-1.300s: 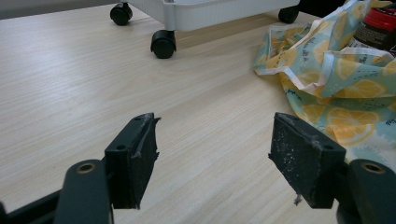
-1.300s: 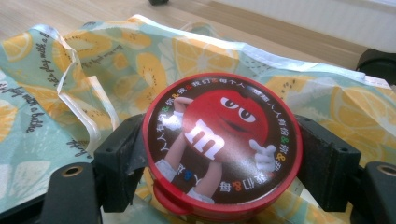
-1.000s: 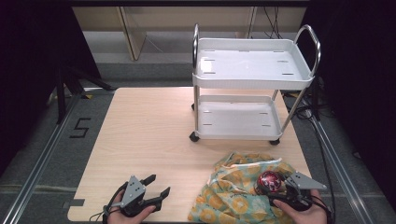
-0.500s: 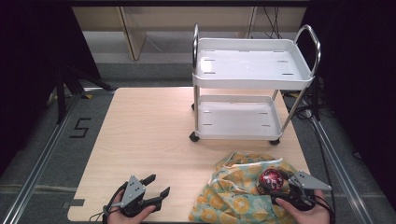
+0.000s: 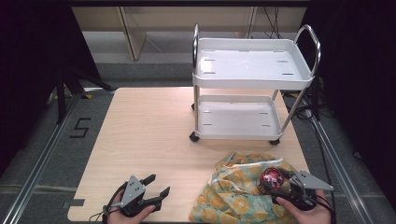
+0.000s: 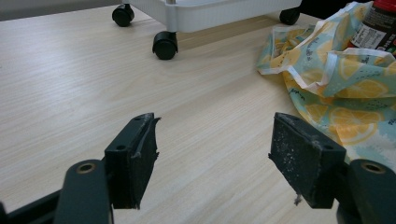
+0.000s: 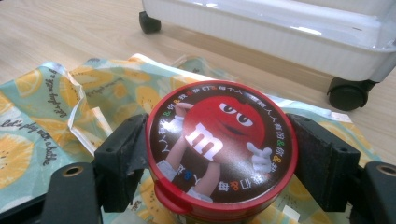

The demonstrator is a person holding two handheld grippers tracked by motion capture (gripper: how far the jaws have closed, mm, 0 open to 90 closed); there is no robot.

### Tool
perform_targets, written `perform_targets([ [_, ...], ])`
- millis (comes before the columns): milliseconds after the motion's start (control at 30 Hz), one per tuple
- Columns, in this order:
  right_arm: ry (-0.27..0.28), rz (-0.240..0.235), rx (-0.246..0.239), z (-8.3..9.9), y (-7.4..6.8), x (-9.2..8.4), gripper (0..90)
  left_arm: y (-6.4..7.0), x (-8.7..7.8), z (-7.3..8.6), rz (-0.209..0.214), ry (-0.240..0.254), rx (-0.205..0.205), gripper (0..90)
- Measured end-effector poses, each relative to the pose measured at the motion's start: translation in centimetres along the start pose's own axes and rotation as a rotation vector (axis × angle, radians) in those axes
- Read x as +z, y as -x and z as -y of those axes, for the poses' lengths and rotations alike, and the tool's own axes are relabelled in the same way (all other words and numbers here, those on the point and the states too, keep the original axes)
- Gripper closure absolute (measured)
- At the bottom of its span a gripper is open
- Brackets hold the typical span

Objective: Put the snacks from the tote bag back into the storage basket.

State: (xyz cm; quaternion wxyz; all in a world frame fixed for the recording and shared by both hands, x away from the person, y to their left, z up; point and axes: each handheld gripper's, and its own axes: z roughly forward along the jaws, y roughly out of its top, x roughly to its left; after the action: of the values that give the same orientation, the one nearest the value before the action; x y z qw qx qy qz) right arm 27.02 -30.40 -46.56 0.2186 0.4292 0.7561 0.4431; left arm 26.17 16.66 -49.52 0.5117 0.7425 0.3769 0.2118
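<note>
Clamping a round candy jar between its two black jaws, the right gripper sits at the near right corner of the desk. Its pads press against opposite sides of the jar's red-rimmed lid, which bears a red cartoon candy figure and faces up. The jar stands over a crumpled lemon-print bag, teal and yellow, that spreads across the wood below it; whether the jar's base touches the fabric cannot be told. In the left gripper view the jar's dark labelled side rises behind the bag's folds.

The left gripper lies low near the front edge of the desk, well apart from the bag, with its jaws spread wide and only bare wood between them.

Beyond the bag stands a white two-tier trolley on black castors, with both trays bare and chrome handles at each end.
</note>
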Motion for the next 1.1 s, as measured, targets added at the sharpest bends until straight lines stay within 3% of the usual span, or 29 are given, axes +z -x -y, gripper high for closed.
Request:
perform_targets([
  [33,0.002,0.001,-0.001,-0.03,0.02,-0.01,26.2,0.08,0.07,0.05,-0.002,0.008,-0.018,31.1],
  [133,0.003,0.01,0.0,-0.1,0.02,-0.04,26.2,0.07,0.06,0.04,-0.002,0.008,-0.016,31.1],
  [200,0.022,0.016,-0.042,-0.21,0.36,-0.01,26.2,-0.01,0.02,0.01,0.0,0.005,0.0,31.1],
  [300,0.028,0.016,-0.038,-0.3,0.31,-0.04,26.2,0.07,0.08,0.04,-0.002,0.007,-0.017,31.1],
  [433,0.029,0.024,-0.036,-0.38,0.22,-0.04,26.3,-0.04,0.02,-0.01,0.002,0.005,0.004,31.1],
  [467,0.015,0.015,0.003,-0.35,-0.09,-0.08,26.3,-0.03,0.01,0.0,-0.001,0.006,0.001,31.1],
  [600,0.017,0.011,-0.001,-0.42,-0.11,-0.13,26.3,-0.05,0.0,-0.01,-0.001,0.005,0.003,31.1],
  [667,0.038,0.016,-0.044,-0.54,0.17,-0.14,26.3,-0.06,-0.03,-0.03,-0.002,0.0,0.006,31.1],
  [800,0.043,0.014,-0.018,-0.62,-0.03,-0.2,26.3,-0.05,0.0,-0.01,-0.001,0.006,0.002,31.1],
  [833,0.036,0.013,-0.033,-0.66,0.09,-0.26,26.3,-0.05,0.0,-0.01,-0.002,0.007,0.002,31.1],
  [1033,0.078,0.018,-0.021,-0.87,-0.01,-0.38,26.3,-0.05,-0.02,-0.01,-0.004,0.008,0.001,31.1],
  [1100,0.081,0.036,-0.055,-0.91,0.23,-0.52,26.3,-0.05,-0.01,-0.01,-0.003,0.008,0.001,31.1],
])
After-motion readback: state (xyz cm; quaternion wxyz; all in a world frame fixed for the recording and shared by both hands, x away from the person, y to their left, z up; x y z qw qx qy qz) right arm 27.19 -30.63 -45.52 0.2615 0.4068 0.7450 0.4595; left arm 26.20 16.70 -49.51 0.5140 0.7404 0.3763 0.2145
